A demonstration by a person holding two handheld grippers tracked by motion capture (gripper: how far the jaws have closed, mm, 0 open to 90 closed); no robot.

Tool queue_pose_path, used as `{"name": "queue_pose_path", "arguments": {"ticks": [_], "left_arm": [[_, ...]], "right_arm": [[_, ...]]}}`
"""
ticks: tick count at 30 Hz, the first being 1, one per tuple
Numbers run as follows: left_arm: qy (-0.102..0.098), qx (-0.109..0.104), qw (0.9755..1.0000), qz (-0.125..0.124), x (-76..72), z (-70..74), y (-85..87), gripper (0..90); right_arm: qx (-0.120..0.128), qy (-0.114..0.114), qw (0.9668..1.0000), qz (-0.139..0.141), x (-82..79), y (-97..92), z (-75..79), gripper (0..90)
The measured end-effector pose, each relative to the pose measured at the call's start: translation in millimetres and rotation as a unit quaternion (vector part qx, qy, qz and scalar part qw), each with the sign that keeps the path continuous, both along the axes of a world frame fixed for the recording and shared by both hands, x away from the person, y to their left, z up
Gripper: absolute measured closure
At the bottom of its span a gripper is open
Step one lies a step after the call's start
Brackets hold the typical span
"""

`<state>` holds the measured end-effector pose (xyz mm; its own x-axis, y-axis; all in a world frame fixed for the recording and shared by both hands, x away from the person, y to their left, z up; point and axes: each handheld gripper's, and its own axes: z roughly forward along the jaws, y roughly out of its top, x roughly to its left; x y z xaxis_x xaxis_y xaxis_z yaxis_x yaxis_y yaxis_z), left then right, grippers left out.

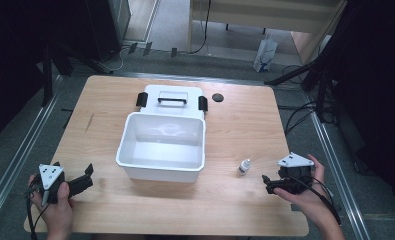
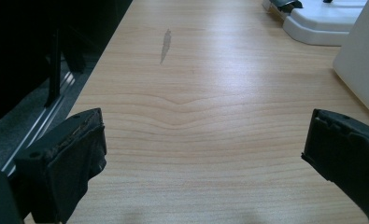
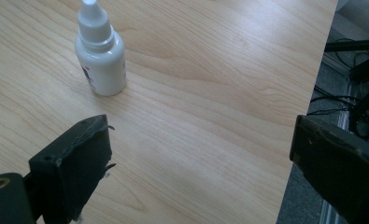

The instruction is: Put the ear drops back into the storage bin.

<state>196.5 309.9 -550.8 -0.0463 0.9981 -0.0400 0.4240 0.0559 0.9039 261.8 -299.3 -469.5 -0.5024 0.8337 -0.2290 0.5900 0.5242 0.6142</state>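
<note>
A white open box [image 1: 162, 145] stands mid-table, its lid [image 1: 172, 100] with a black handle lying behind it. A small white dropper bottle [image 1: 244, 166] stands upright to the right of the box; in the right gripper view the bottle [image 3: 100, 53] is ahead and to the left of the jaws. My right gripper [image 1: 268, 184] is held open near the table's right front, a short way from the bottle. My left gripper [image 1: 88, 176] is open at the left front, over bare wood, with the box wall [image 2: 362, 65] to its right.
A small black round cap [image 1: 217, 97] lies on the table behind the lid at the right. The wooden table [image 1: 245, 125] ends close to each hand. Metal rails, cables and black stands surround the table on the floor.
</note>
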Motion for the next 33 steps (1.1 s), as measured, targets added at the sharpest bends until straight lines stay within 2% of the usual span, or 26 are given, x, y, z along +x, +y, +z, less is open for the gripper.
{"name": "queue_pose_path", "arguments": {"ticks": [2, 3, 7, 11, 15, 18, 20, 22, 25, 28, 29, 30, 33], "left_arm": [[0.000, -0.001, 1.0000, 0.000, 0.0, 0.0, 0.2, 0.1], [0.000, -0.001, 1.0000, 0.000, 0.0, 0.0, 0.2, 0.1], [0.000, 0.000, 1.0000, 0.000, 0.4, -0.1, -0.1, 0.1], [0.001, -0.003, 1.0000, 0.001, 0.3, 0.0, 0.2, 0.1], [0.002, -0.004, 1.0000, 0.001, 0.6, 0.0, 0.4, 0.1], [0.002, -0.005, 1.0000, 0.001, 0.7, 0.0, 0.5, 0.1], [0.002, -0.006, 1.0000, 0.001, 0.8, -0.1, 0.7, 0.1], [0.003, -0.005, 1.0000, 0.001, 0.8, 0.0, 0.7, 0.0], [0.003, -0.006, 1.0000, 0.001, 0.9, 0.0, 0.8, 0.1], [0.004, -0.005, 1.0000, 0.001, 0.9, 0.1, 0.7, 0.1], [0.004, -0.005, 1.0000, 0.001, 0.9, 0.1, 0.7, 0.1], [0.004, -0.005, 1.0000, 0.000, 0.9, 0.0, 0.8, 0.1], [0.004, -0.005, 1.0000, 0.000, 1.1, 0.0, 0.9, 0.1]], "right_arm": [[0.013, 0.012, 0.9997, 0.014, 2.1, 1.4, 4.4, 13.0], [0.018, 0.021, 0.9994, 0.022, 3.2, 2.3, 6.2, 12.8], [-0.004, 0.047, 0.9981, 0.040, 8.6, 7.3, 11.3, 14.2], [-0.003, 0.054, 0.9975, 0.047, 13.0, 9.6, 18.1, 16.9], [-0.019, 0.066, 0.9960, 0.057, 20.9, 16.6, 25.0, 23.7], [-0.033, 0.075, 0.9949, 0.058, 24.2, 24.5, 27.4, 33.7], [-0.041, 0.080, 0.9939, 0.064, 25.7, 29.1, 28.0, 35.9], [-0.059, 0.083, 0.9918, 0.078, 28.5, 33.3, 28.5, 38.1], [-0.072, 0.099, 0.9884, 0.090, 31.7, 39.3, 29.0, 37.6], [-0.093, 0.117, 0.9834, 0.104, 36.5, 44.2, 28.8, 36.2], [-0.093, 0.117, 0.9834, 0.104, 36.5, 44.2, 28.8, 36.2], [-0.100, 0.127, 0.9808, 0.108, 39.4, 47.5, 28.8, 36.0], [-0.106, 0.149, 0.9763, 0.116, 44.4, 51.7, 28.4, 37.3]]}}
